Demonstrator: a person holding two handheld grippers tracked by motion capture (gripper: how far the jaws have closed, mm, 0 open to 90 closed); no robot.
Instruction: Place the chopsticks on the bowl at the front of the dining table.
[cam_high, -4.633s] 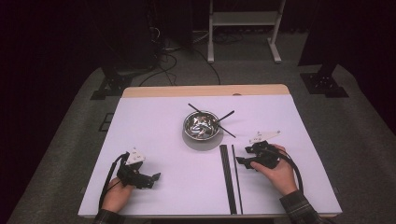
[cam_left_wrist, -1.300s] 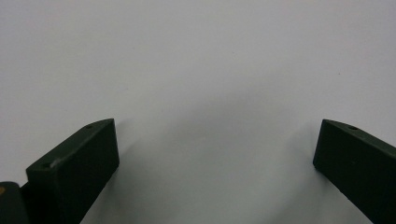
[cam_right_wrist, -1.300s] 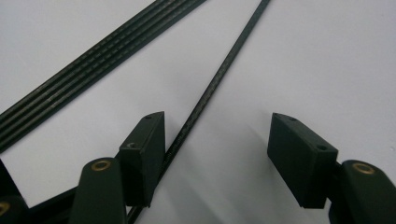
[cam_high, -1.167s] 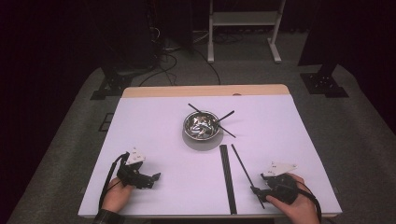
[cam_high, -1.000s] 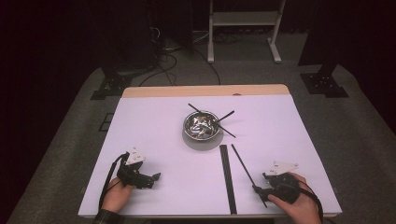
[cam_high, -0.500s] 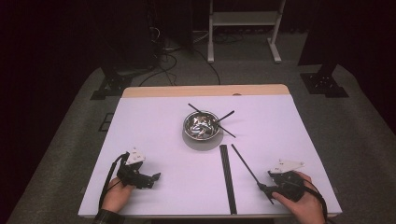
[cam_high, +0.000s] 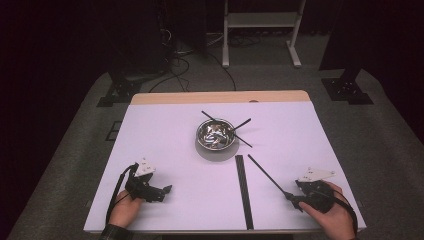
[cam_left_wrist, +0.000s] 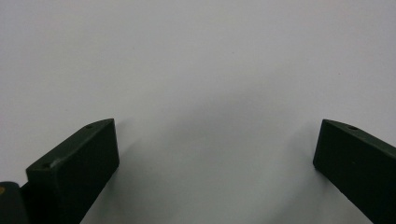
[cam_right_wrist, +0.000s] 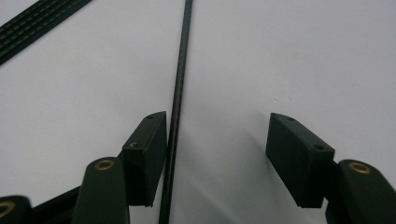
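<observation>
A steel bowl stands mid-tabletop holding small metal pieces, with 2 dark sticks leaning out over its rim. Beyond the far edge, a pale metal stand and loose cables lie on grey floor.

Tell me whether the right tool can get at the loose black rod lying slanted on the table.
Probably yes: the black rod already lies between the right tool's open jaws, against one pad, with bare table around it and nothing blocking.
</observation>
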